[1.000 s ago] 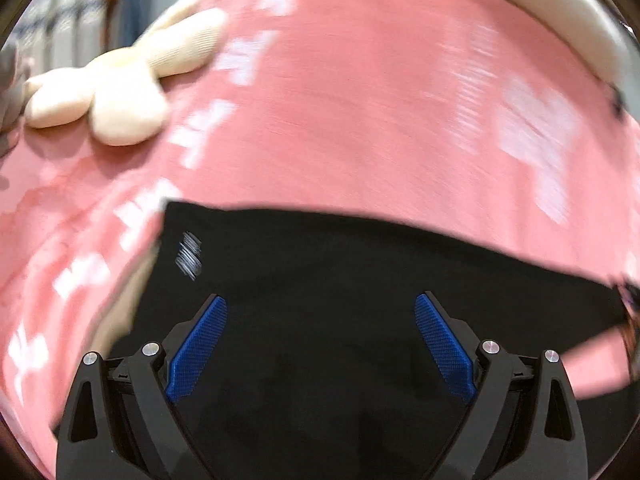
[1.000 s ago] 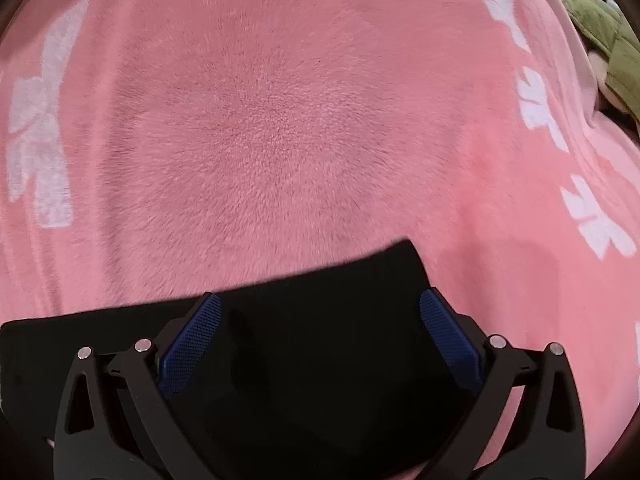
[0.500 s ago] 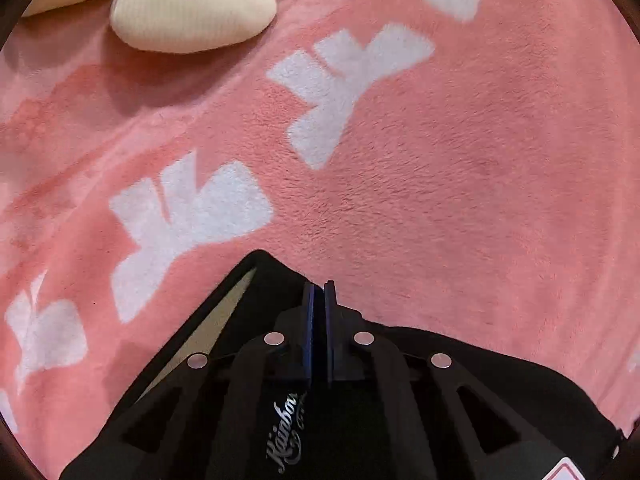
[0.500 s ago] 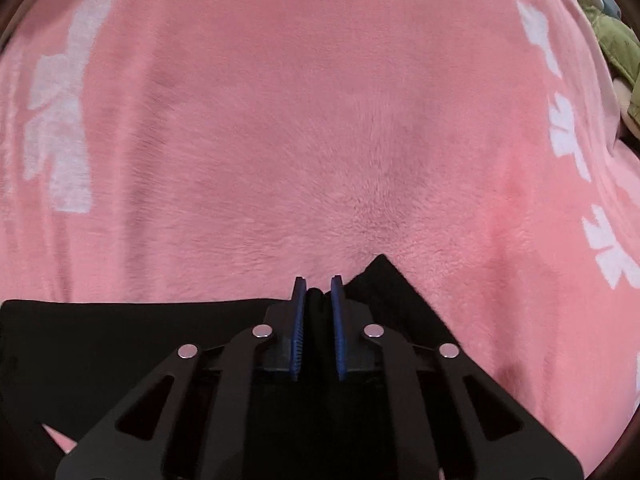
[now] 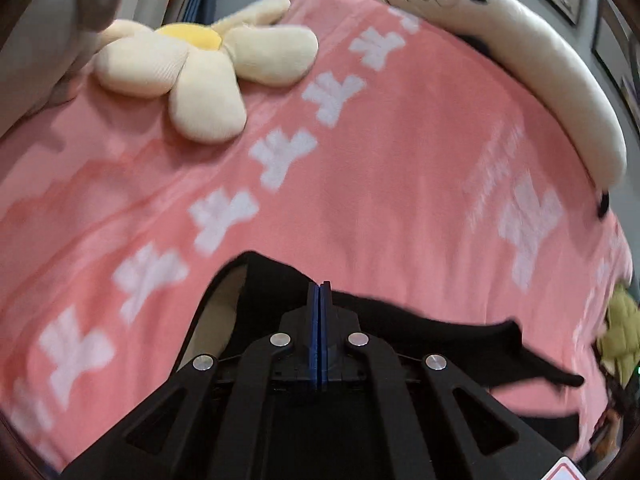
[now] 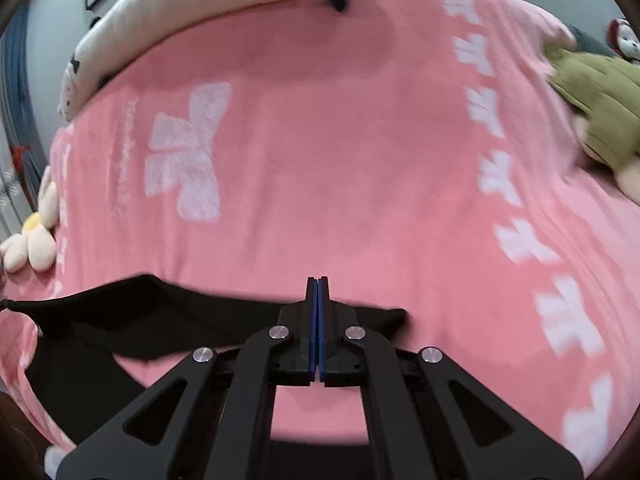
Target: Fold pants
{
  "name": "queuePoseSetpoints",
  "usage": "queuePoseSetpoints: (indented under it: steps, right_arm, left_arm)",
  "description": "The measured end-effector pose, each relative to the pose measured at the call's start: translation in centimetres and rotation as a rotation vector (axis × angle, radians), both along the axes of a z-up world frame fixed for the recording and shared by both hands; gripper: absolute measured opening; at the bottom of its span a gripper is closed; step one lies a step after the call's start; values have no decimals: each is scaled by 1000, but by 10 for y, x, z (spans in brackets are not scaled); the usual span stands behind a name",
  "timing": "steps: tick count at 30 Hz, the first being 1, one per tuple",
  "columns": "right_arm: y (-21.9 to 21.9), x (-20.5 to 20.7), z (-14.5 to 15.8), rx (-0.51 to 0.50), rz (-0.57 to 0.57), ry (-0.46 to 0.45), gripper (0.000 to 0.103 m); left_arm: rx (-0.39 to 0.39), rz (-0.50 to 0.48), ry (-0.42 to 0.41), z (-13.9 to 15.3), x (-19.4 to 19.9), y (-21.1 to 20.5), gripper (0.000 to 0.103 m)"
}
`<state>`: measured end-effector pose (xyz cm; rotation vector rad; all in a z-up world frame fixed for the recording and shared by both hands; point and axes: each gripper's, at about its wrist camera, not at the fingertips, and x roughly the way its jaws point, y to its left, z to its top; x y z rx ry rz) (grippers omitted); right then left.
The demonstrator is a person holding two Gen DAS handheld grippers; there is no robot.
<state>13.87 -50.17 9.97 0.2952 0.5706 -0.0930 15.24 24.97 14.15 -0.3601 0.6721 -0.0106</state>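
Both your grippers are clamped on the black pants (image 5: 420,328), one at each end of the same edge. Left gripper (image 5: 319,292): blue pads pressed together, black cloth bunched right at the tips, a corner folded up just left of the jaws showing a pale lining. Right gripper (image 6: 317,288): pads together too, cloth edge pinched at the tips, a short black tab sticking out right of the jaws.

From the left jaws the pants run off to the right; from the right jaws they run off to the left. So the long axis lies across, strung between your two hands, sagging a bit over the pink blanket (image 6: 340,160). Neither hand is nearer; each holds its own end.

Likely next: carry that edge forward, away from the jaws, and keep both hands level so the span stays straight.
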Motion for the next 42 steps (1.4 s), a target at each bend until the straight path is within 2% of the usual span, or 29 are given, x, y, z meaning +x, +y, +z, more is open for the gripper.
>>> queuePoseSetpoints:
  steps: [4,5,6,7,8,10,11,12,17,20,22,23,24,26,28,31,34,36,38,39,40,42]
  right_arm:
    - [-13,-53,-32,41,-76,106,3]
    - [-12,-62,-39,63,-79,121,4]
    - [-8,-70,-45,72,-90,143,6]
    - [-4,-74,-49,83,-86,155,7]
    - [-1,-78,-55,116,-76,163,10]
    - [5,-80,-64,190,-67,172,36]
    - [7,-79,-67,220,-71,168,65]
    - [9,-76,-68,245,-79,151,73]
    - [5,-32,-77,384,-85,134,73]
    - [-7,-4,-88,364,-155,170,73]
    - [-13,14,-101,353,-194,202,73]
    - [-14,24,-108,355,-195,219,61]
    - [-14,31,-113,364,-182,228,37]
    - [-10,42,-113,382,-160,210,11]
    - [-5,41,-85,376,-118,110,6]
    - [-3,16,-23,326,-51,-40,6]
    - [-10,-20,12,224,-37,-75,6]
    - [-21,-39,6,172,-74,-30,6]
    - [-39,-53,-27,154,-118,88,7]
    - [-45,-57,-41,154,-133,136,12]
    - [-53,-61,-65,179,-158,214,13]
    - [-57,-72,-89,196,-209,279,13]
  left_arm:
    - [48,56,95,-30,-48,-3,0]
    - [11,55,121,-40,-60,-3,5]
    - [-53,63,137,-49,-70,-2,22]
    - [-128,76,147,-58,-77,-1,34]
    - [-185,86,153,-64,-80,0,53]
    - [-287,100,165,-74,-76,-3,56]
    - [-330,89,179,-80,-67,-7,56]
    - [-360,86,185,-84,-57,-11,57]
    - [-452,119,229,-106,-15,-14,60]
    - [-523,158,268,-127,4,-7,59]
    - [-554,177,269,-138,14,-1,55]
    - [-553,182,262,-141,15,1,41]
    - [-526,194,254,-142,18,2,11]
    - [-500,168,238,-137,24,4,5]
    - [-492,157,186,-121,22,9,5]
    - [-454,97,73,-70,8,19,5]
    - [-366,60,26,-33,-16,26,5]
    - [-320,76,44,-31,-29,28,5]
    - [-280,110,101,-49,-40,35,5]
    - [-259,113,133,-60,-43,36,6]
    - [-227,108,177,-73,-44,35,6]
    - [-147,113,286,-100,-45,33,7]
